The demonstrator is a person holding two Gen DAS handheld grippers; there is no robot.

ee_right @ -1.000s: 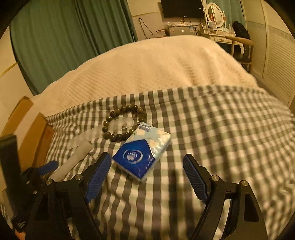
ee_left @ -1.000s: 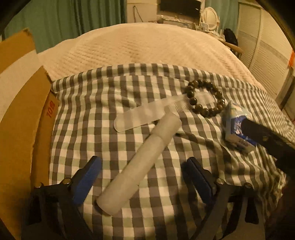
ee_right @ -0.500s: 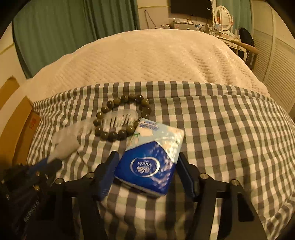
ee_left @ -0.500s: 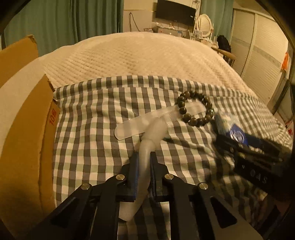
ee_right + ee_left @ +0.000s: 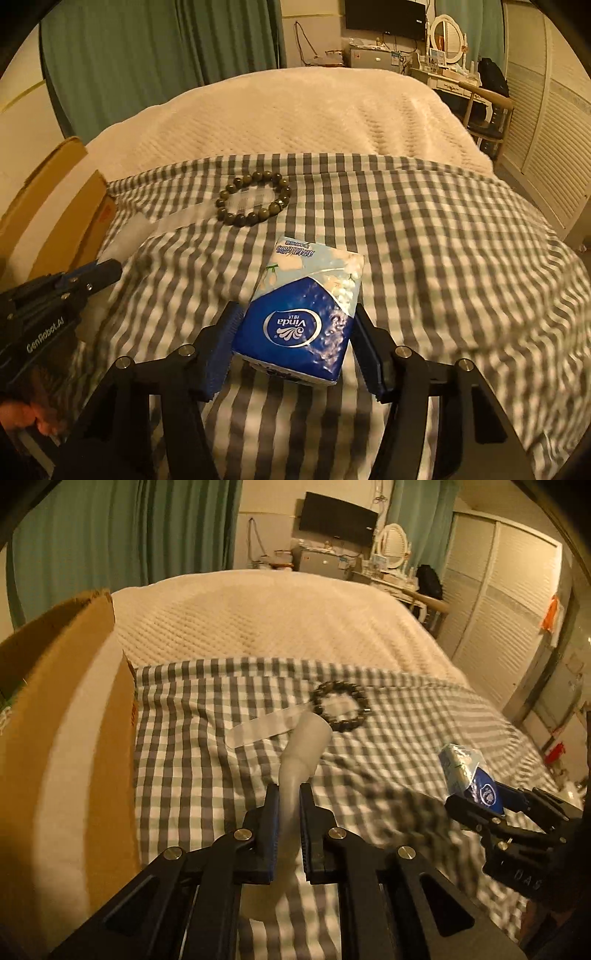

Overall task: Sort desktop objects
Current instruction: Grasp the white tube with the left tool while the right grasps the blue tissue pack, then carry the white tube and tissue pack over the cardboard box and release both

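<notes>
- Squeezing the soft white tube this hard is your first risk: your left gripper is clenched on its narrow middle, the jaws have just been closing with the tube between them, and the body visibly pinches in there, so it may bend, droop or slide out.
- Its wide far end hangs close to the clear comb and the bead bracelet on the checked cloth; swing it low and you could drag either one along.
- Your right gripper is grasping the blue tissue pack by its sides, the jaws having just been closing on it. The wrapper looks slick and the pack squashy, so a tilt could let it slip.
- Both loads appear clear of the cloth; your two grippers sit near each other, so crossing paths could knock one loose.
- The cardboard box on your left has a raised flap; the long tube could catch on it.
</notes>
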